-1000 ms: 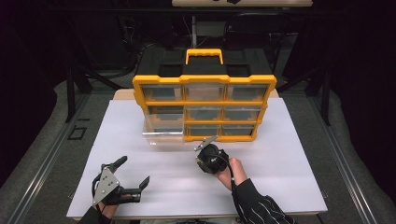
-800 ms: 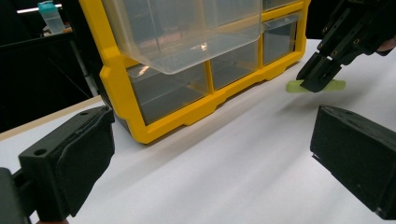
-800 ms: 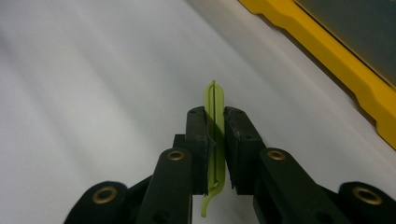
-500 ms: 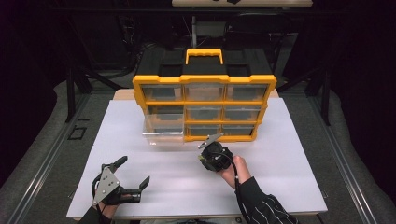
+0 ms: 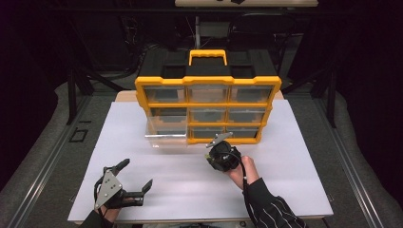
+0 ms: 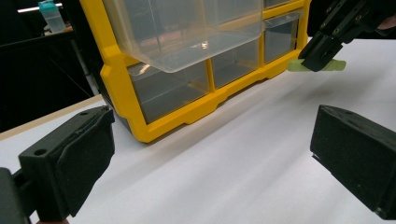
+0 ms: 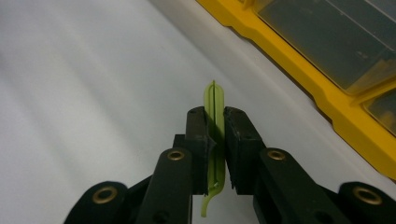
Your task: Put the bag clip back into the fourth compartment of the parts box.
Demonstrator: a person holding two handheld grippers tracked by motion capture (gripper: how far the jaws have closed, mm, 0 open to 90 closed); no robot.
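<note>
While left gripper stays put, right gripper edged sideways, clamping green strip.

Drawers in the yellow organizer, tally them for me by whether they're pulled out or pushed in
Organizer, drawers by state:
Pulled out: 1, the clear drawer in the left column
Pushed in: 8
Total: 9

Right gripper edged slightly toward organizer

Right gripper clamped on thin green strip, held edge-on, tip protruding beyond pads. White worktop beneath. Yellow organiser frame with clear drawers at upper right
</note>
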